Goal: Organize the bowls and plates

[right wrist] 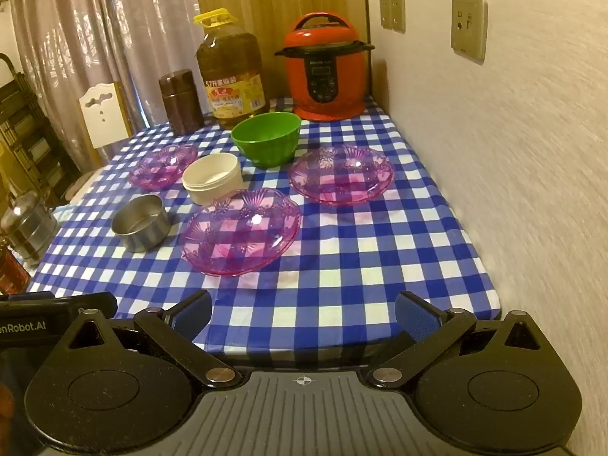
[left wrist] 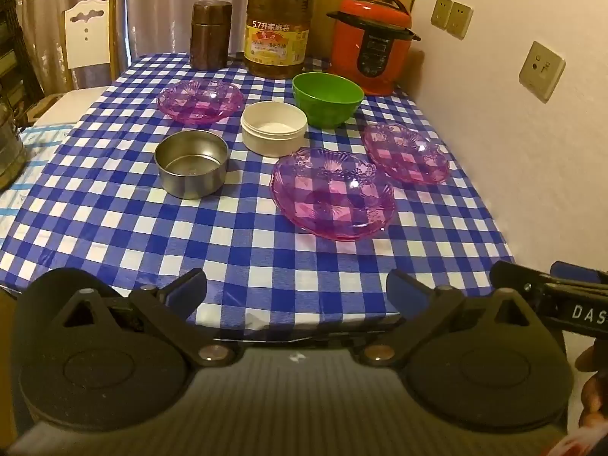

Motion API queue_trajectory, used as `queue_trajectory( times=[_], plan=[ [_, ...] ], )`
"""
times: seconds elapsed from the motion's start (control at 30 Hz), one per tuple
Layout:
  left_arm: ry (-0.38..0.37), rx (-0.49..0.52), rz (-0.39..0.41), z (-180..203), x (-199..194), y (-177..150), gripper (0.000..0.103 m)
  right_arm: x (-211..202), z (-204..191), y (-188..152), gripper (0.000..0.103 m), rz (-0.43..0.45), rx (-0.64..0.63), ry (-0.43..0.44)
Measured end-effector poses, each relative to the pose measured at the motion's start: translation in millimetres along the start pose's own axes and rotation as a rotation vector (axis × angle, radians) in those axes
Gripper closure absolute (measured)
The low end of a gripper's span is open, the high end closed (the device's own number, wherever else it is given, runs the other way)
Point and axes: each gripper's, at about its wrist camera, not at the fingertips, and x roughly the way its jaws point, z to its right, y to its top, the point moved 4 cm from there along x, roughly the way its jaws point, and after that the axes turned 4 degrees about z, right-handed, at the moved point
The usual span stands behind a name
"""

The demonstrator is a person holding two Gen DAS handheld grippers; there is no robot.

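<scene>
Three clear purple plates lie on the blue checked tablecloth: a near one (left wrist: 332, 193) (right wrist: 241, 230), one by the wall (left wrist: 406, 152) (right wrist: 342, 178), and a far left one (left wrist: 200, 100) (right wrist: 162, 165). A green bowl (left wrist: 327, 98) (right wrist: 266, 137), a white bowl (left wrist: 274, 127) (right wrist: 212, 183) and a steel bowl (left wrist: 192, 163) (right wrist: 141, 227) stand between them. My left gripper (left wrist: 296, 290) is open and empty above the table's front edge. My right gripper (right wrist: 304, 313) is open and empty at the front edge, right of the left one.
A brown canister (left wrist: 210, 34), a large oil bottle (left wrist: 279, 26) and a red pressure cooker (left wrist: 374, 38) stand along the table's (left wrist: 114, 228) back edge. The wall (right wrist: 494, 152) runs along the right side. A chair (left wrist: 89, 38) and a steel tiffin carrier (right wrist: 26, 228) stand at the left.
</scene>
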Motion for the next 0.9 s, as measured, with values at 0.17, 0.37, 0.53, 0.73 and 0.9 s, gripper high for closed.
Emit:
queue_trajectory(
  times=[0.17, 0.37, 0.53, 0.73, 0.9],
  plan=[
    [-0.035, -0.066, -0.004, -7.4, -1.5, -0.9, 0.009, 1.0, -1.0, -0.1, 0.001, -0.004, 0.003, 0.006],
    [-0.017, -0.043, -0.022, 1.3, 2.8, -1.5, 0.009, 0.9, -0.4, -1.6, 0.001, -0.005, -0.001, 0.003],
    [-0.017, -0.033, -0.025, 3.8, 3.5, -0.5, 0.009, 2.4, -1.6, -1.1, 0.001, -0.005, 0.001, 0.006],
    [-0.019, -0.033, -0.026, 2.9, 3.6, -1.1, 0.009, 3.7, -3.2, 0.1, 0.001, -0.006, 0.001, 0.004],
    [-0.023, -0.031, -0.027, 3.9, 4.5, -1.7, 0.009, 3.9, -4.3, -0.1, 0.001, -0.006, 0.0, 0.004]
  ],
)
